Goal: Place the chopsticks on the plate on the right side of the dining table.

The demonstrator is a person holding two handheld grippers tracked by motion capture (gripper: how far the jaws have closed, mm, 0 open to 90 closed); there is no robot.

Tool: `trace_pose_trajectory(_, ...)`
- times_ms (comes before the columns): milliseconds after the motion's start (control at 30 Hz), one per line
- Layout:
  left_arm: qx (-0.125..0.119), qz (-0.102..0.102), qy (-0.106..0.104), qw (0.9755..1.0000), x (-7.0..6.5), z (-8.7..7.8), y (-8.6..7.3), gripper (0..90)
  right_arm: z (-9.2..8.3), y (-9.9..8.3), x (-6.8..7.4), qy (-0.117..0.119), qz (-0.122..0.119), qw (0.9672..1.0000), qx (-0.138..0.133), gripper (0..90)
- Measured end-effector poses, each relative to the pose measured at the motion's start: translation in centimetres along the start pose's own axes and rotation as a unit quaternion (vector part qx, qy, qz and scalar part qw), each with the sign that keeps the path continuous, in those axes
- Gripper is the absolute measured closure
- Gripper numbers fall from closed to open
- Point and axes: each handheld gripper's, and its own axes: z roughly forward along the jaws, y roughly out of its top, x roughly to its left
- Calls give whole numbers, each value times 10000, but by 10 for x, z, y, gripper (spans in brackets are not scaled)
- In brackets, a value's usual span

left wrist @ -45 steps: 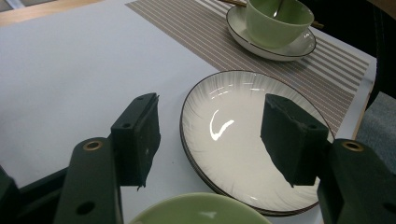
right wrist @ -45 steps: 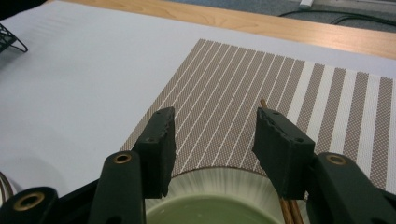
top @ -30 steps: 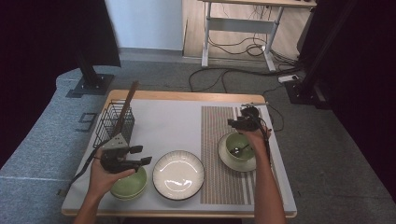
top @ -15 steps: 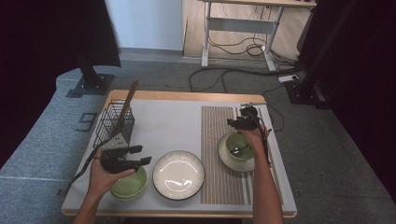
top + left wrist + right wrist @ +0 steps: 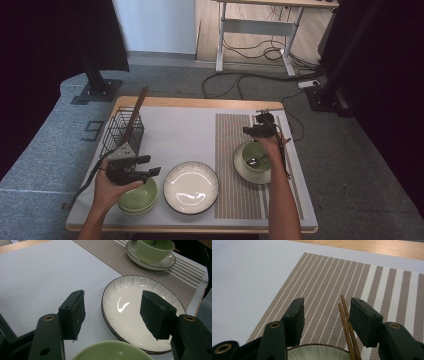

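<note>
My left gripper (image 5: 142,171) hovers open above a green bowl (image 5: 137,197) at the table's front left. Beyond its jaws (image 5: 112,305) lies a white plate (image 5: 140,315), with the bowl's rim (image 5: 112,351) just below them. My right gripper (image 5: 260,129) stands open over the far rim of a second green bowl (image 5: 256,159), which holds a spoon and sits on a saucer. Two brown chopsticks (image 5: 345,320) lie between the right gripper's jaws (image 5: 325,306), close to the right-hand pad, with their tips over the striped placemat (image 5: 332,277). The pads do not press on them.
A black wire basket (image 5: 122,131) with a long wooden stick leaning in it stands at the back left. The white plate (image 5: 191,186) sits between the two bowls. Bare white tabletop (image 5: 175,130) lies behind it.
</note>
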Motion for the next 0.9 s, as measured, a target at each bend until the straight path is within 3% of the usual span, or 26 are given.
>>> trace_pose_trajectory(400,-31,-35,15,10000,2,-2,-1,367,10,2,-9,-106,169,9997,109,462)
trace_pose_trajectory(900,-21,-33,-2,10000,2,-1,-1,367,21,6,-5,-163,119,9991,373,458)
